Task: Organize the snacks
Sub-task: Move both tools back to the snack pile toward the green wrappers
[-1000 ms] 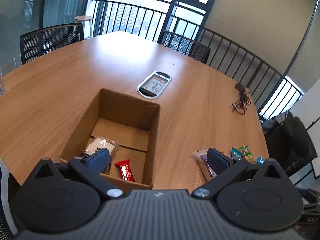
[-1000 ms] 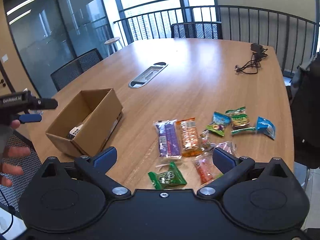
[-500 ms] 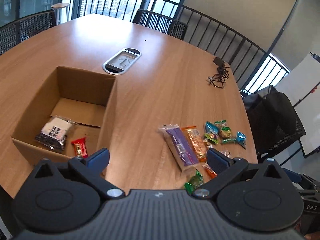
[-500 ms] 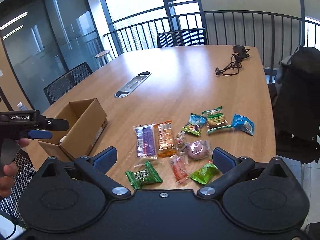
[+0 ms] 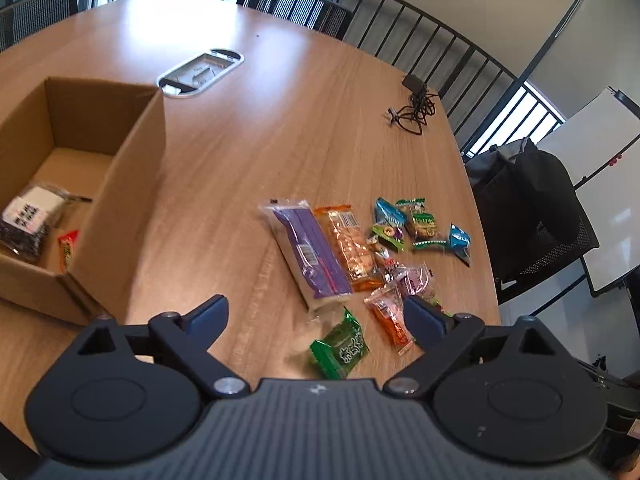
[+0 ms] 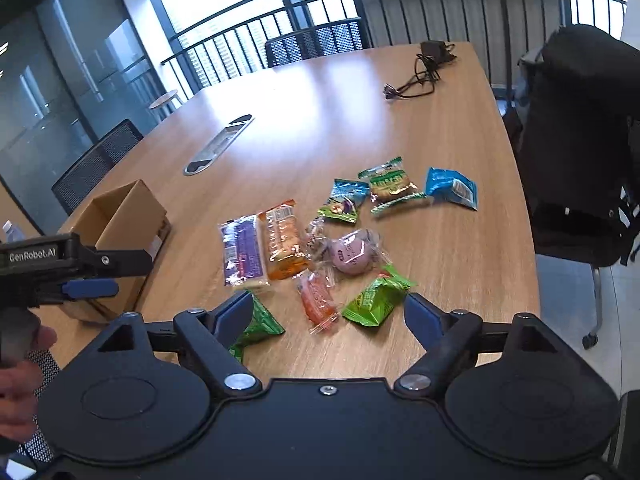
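On the table (image 5: 248, 128), left to right: the cardboard box (image 5: 120, 184), the purple bar (image 5: 308, 252) lying lengthwise away from the cameras, the orange bar (image 5: 350, 246) parallel beside it, while left gripper (image 5: 316, 316) and right gripper (image 6: 328, 312), both spread and empty, are closing above.

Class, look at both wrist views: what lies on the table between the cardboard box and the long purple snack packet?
Nothing. Between the cardboard box and the purple packet only bare table shows, clearest in the left wrist view.
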The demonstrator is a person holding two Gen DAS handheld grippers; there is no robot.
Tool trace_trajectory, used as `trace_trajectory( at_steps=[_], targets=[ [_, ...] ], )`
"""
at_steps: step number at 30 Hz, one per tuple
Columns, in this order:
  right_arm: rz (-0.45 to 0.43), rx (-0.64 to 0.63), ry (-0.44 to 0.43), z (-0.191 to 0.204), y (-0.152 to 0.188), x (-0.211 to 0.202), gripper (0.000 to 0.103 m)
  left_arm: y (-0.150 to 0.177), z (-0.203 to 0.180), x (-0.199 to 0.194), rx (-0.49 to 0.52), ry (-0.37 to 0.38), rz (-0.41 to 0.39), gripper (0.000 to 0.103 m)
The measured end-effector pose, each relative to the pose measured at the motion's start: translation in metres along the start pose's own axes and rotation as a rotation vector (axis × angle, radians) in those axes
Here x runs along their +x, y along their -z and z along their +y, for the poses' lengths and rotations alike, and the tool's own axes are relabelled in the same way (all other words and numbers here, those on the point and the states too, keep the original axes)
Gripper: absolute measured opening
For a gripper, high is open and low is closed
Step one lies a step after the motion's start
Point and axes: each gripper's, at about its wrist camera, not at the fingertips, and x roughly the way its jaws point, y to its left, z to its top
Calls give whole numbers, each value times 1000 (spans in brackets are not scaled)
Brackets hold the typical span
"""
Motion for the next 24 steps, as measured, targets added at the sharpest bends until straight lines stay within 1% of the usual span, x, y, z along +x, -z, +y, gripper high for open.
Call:
trace_trajectory(
  at_steps=[1, 3, 8, 11, 16, 17, 20, 24],
  targets=[
    [2, 10, 3, -1, 0, 2, 79, 1, 0, 5, -6, -1, 9, 89],
    [8, 41, 2, -4, 2, 6, 70, 3, -1, 12, -13, -2, 22, 83],
    [13, 90, 34, -10, 6, 13, 65, 10, -5, 32, -24, -13, 56, 72],
    [17, 114, 54, -13, 7, 17, 63, 15, -9, 43, -20, -19, 76, 66],
    [21, 130, 62, -16, 6, 25, 62, 24, -19, 58, -7, -19, 100, 61],
    [21, 131, 64, -16, 6, 26, 61, 25, -20, 61, -5, -23, 106, 57],
    [19, 157, 65, -19, 4, 30, 60, 28, -22, 69, -7, -37, 116, 48],
    [25, 153, 64, -20, 4, 33, 60, 30, -23, 75, -1, -59, 119, 46]
  ],
)
